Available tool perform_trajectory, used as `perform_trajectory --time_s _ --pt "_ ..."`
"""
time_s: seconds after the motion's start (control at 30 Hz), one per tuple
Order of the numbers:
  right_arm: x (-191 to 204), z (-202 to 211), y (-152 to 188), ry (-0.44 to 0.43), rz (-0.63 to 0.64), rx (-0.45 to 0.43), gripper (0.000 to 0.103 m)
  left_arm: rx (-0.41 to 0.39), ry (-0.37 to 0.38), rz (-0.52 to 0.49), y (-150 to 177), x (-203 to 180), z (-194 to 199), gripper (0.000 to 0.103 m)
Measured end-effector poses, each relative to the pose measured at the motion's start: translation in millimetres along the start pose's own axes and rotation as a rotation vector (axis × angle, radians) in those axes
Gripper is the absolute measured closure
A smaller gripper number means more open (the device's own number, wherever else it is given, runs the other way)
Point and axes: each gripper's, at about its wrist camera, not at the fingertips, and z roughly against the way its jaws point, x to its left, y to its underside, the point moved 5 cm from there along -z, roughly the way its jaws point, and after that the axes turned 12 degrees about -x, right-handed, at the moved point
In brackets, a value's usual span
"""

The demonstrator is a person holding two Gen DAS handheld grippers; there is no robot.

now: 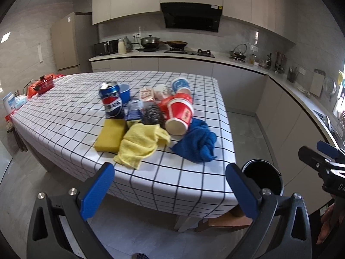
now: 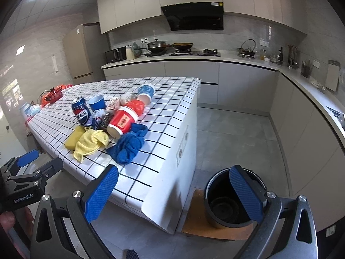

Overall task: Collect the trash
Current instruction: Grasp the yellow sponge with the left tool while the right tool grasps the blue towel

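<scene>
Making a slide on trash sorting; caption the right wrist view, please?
Open right gripper hovers between the checked table piled with cups, Pepsi can and cloths, and the black bin.

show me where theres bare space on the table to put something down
Free: the cloth behind the pile toward the far edge, the wide stretch between the soda can and the red pot, and the near corner in front of the blue towel. Crowded: the middle, around the red cup.
</scene>
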Motion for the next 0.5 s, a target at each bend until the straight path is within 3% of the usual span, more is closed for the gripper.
perform_trajectory --time_s 0.5 --pt "50 -37 -5 -0.056 0.021 0.018 0.0 0.031 -0.049 0.066 4 71 -23 0.0"
